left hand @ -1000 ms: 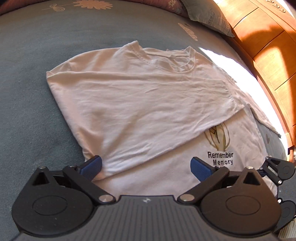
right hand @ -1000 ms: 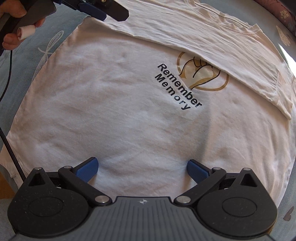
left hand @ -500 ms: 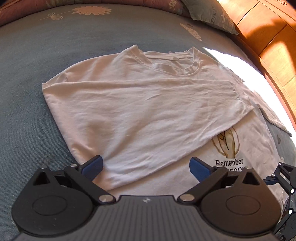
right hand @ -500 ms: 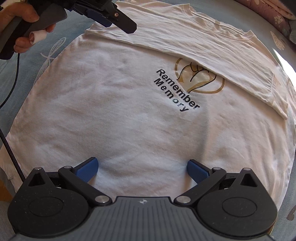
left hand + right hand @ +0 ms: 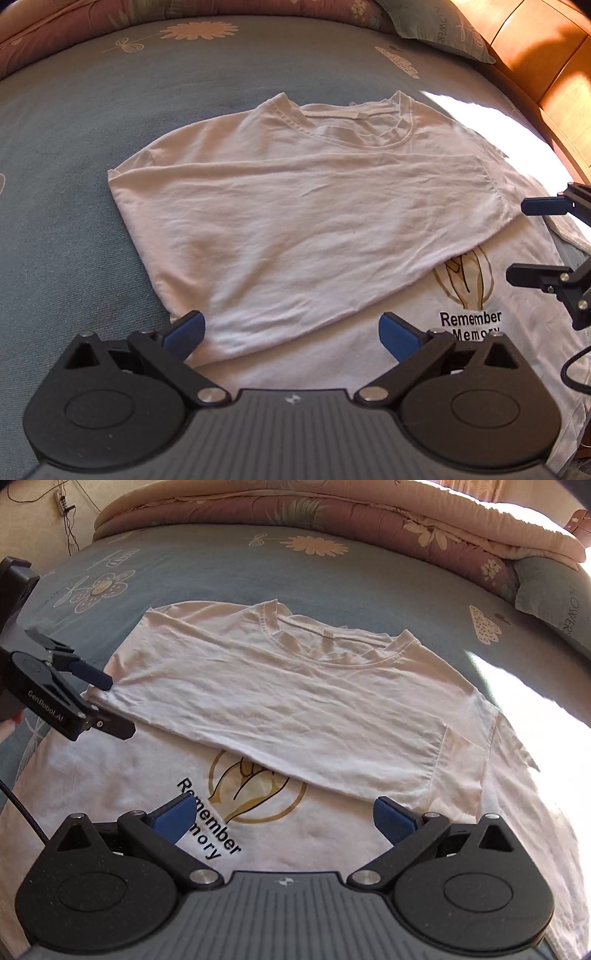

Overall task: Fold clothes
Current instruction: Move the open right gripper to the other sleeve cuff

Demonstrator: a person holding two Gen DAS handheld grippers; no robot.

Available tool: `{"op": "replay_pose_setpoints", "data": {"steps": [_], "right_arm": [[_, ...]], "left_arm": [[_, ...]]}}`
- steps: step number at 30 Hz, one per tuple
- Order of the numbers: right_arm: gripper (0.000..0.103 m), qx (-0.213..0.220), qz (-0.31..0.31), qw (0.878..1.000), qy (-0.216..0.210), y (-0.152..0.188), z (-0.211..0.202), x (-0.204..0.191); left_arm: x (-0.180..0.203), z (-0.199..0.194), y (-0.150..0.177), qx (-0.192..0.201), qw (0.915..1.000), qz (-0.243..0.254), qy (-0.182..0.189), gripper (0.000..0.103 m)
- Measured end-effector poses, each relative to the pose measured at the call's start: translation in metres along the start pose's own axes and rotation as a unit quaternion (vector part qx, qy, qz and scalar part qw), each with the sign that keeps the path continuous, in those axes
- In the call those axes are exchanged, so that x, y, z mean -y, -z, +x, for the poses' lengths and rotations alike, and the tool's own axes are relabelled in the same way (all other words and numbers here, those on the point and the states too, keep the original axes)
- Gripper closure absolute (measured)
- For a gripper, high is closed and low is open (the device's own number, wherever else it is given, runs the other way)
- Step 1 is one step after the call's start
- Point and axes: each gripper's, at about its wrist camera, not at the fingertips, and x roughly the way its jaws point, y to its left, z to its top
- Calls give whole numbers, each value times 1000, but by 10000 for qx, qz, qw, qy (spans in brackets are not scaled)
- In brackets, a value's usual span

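Note:
A white T-shirt (image 5: 295,221) lies flat on the blue bedspread (image 5: 74,147), collar toward the far side. One side and its sleeve are folded across the chest and half cover the "Remember Memory" print (image 5: 469,321). My left gripper (image 5: 291,332) hovers open over the folded flap's near corner, holding nothing. My right gripper (image 5: 528,240) shows at the right edge, open, beside the sleeve hem. In the right wrist view the T-shirt (image 5: 295,701) fills the middle. The right gripper (image 5: 284,814) is open above the print (image 5: 236,786). The left gripper (image 5: 110,705) stands open at the flap's left corner.
A rolled floral quilt (image 5: 332,509) lines the far side of the bed, with a grey pillow (image 5: 554,602) beside it. Wooden panels (image 5: 535,48) stand at the right. A bright sun patch (image 5: 535,701) falls on the shirt's right sleeve. A black cable (image 5: 18,805) trails from the left gripper.
Both grippers stay open. The right gripper has moved up the shirt from the lower body to the print. The left view has drawn back, showing more of the bed.

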Motion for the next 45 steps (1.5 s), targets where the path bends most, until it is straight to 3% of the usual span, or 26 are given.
{"op": "replay_pose_setpoints", "data": {"steps": [2,5,10,15,22,25,28,31,34,39,45], "right_arm": [[0,55,-35,10000,-71,-10,21,15],[0,-248,-72,9995,-170,-4,43,34],[0,-317,-363,9987,-176,20,18,42],[0,-430,-159,9951,-879,50,-3,30],[0,-507,-597,9945,-690,96,-20,34],[0,-477,-154,9969,-600,100,-39,58],[0,-95,201,9997,-84,92,-53,91],[0,101,462,9980,421,83,-48,130],[0,49,826,9948,597,85,-40,167],[0,-237,1769,9823,565,125,-47,213],[0,-106,2151,9728,848,167,-90,242]], "left_arm": [[1,-3,1,15,9998,-173,-94,3],[7,-4,2,-6,9988,-363,-315,3],[32,-14,2,107,9982,-502,-296,3],[71,-9,18,-56,9993,-323,-158,3],[87,5,42,-629,9971,-163,-388,3],[92,1,26,-555,9972,-310,-391,3],[99,3,5,-426,9972,-491,-359,3],[117,10,-14,-306,9984,-352,-313,3],[144,19,-27,-247,9993,-11,-270,3],[186,36,-39,-399,9987,302,-100,3],[230,45,-59,-426,9972,613,99,3]]}}
